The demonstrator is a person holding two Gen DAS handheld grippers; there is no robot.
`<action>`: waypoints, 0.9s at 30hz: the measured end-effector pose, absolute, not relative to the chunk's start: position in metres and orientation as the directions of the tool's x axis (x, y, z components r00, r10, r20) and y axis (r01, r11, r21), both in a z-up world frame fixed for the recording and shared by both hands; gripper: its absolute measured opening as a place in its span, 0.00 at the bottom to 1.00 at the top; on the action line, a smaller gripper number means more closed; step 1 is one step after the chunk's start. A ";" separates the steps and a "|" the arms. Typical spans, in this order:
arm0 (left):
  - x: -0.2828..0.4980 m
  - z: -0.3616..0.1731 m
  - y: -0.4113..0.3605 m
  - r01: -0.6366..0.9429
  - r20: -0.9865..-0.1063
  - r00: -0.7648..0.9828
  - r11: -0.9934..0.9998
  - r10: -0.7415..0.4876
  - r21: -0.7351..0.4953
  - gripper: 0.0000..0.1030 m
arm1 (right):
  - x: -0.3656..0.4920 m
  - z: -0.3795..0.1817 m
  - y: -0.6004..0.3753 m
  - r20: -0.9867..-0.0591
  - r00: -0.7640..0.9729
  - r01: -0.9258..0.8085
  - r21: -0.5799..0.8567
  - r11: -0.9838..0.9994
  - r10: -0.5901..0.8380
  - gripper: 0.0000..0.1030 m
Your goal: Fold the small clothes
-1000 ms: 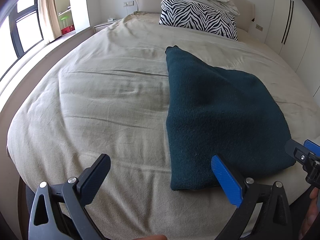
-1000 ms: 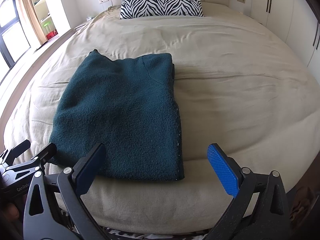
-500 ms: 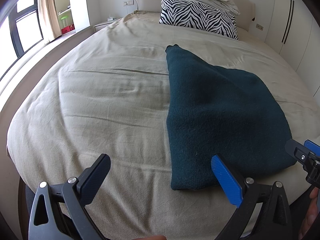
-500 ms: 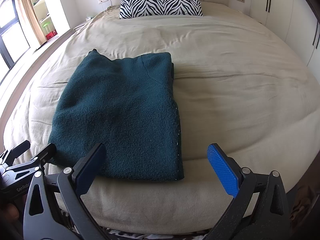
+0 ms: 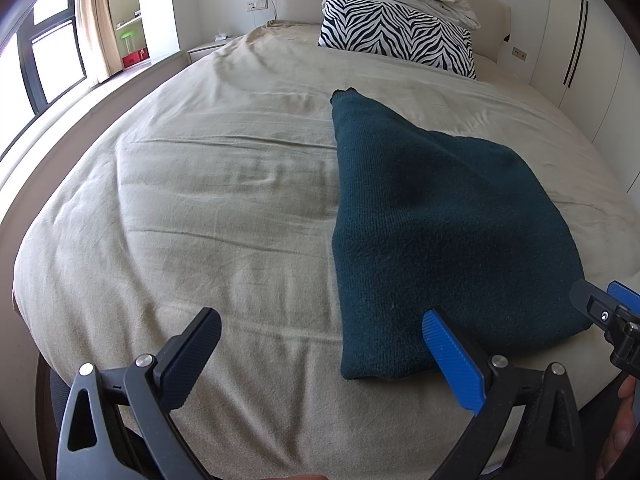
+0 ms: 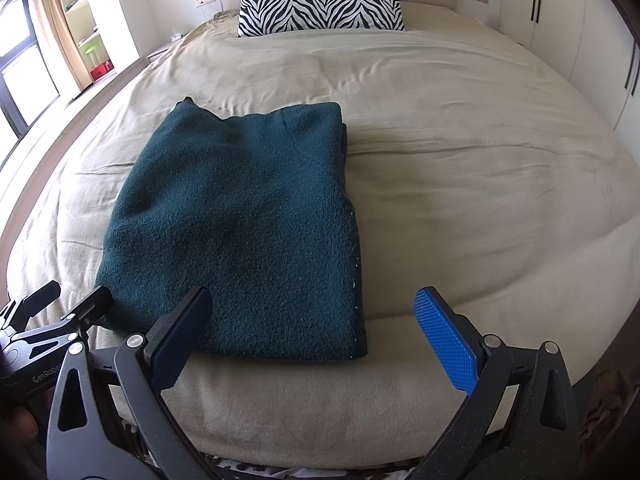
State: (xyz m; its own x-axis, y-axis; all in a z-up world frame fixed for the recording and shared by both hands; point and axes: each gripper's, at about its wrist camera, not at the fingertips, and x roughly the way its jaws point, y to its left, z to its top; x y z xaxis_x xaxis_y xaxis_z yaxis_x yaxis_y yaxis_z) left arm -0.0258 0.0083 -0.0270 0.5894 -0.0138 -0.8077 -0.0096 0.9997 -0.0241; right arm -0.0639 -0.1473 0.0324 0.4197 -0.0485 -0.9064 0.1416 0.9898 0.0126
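Dark teal knitted sweater (image 6: 236,232) lies flat on the beige bedsheet (image 5: 192,208), near the foot edge of the bed, already folded into a rough rectangle with layered edges down its right side. One far corner (image 5: 344,96) sticks out toward the zebra-striped pillow (image 6: 320,6).

Left gripper (image 5: 320,360) hangs spread wide and empty, blue pad just over the sweater's near left corner. Right gripper (image 6: 312,336) is likewise wide apart and empty, straddling the near right corner. Neither touches cloth.

My read: between folds, or nearly done. If one more fold is intended, each gripper needs to drop onto a near corner, pinch all layers, and carry the hem toward the far edge. Risk: only the top layer gets caught.
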 end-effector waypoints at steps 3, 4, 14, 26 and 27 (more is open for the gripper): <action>-0.026 -0.027 0.008 -0.010 -0.808 0.589 1.000 -0.014 -0.024 1.00 | -0.064 0.032 -0.147 -0.906 0.420 0.141 0.013 0.990 -0.048 1.00; -0.026 -0.027 0.008 -0.010 -0.808 0.589 1.000 -0.014 -0.024 1.00 | -0.064 0.032 -0.148 -0.906 0.420 0.141 0.013 0.990 -0.048 1.00; -0.026 -0.027 0.008 -0.010 -0.808 0.588 1.000 -0.014 -0.024 1.00 | -0.064 0.032 -0.148 -0.907 0.418 0.141 0.013 0.990 -0.048 1.00; -0.027 -0.029 0.008 -0.009 -0.809 0.588 1.000 -0.015 -0.024 1.00 | -0.065 0.032 -0.148 -0.907 0.418 0.141 0.013 0.990 -0.047 1.00; -0.028 -0.029 0.007 -0.006 -0.807 0.590 1.000 -0.015 -0.023 1.00 | -0.065 0.032 -0.148 -0.907 0.418 0.141 0.014 0.990 -0.047 1.00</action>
State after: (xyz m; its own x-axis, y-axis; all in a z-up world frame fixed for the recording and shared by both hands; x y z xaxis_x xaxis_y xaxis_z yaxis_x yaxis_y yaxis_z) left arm -0.0283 0.0073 -0.0295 0.5905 -0.0146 -0.8069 -0.0063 0.9997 -0.0227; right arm -0.0648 -0.1483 0.0320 0.4181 -0.0473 -0.9072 0.1413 0.9899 0.0136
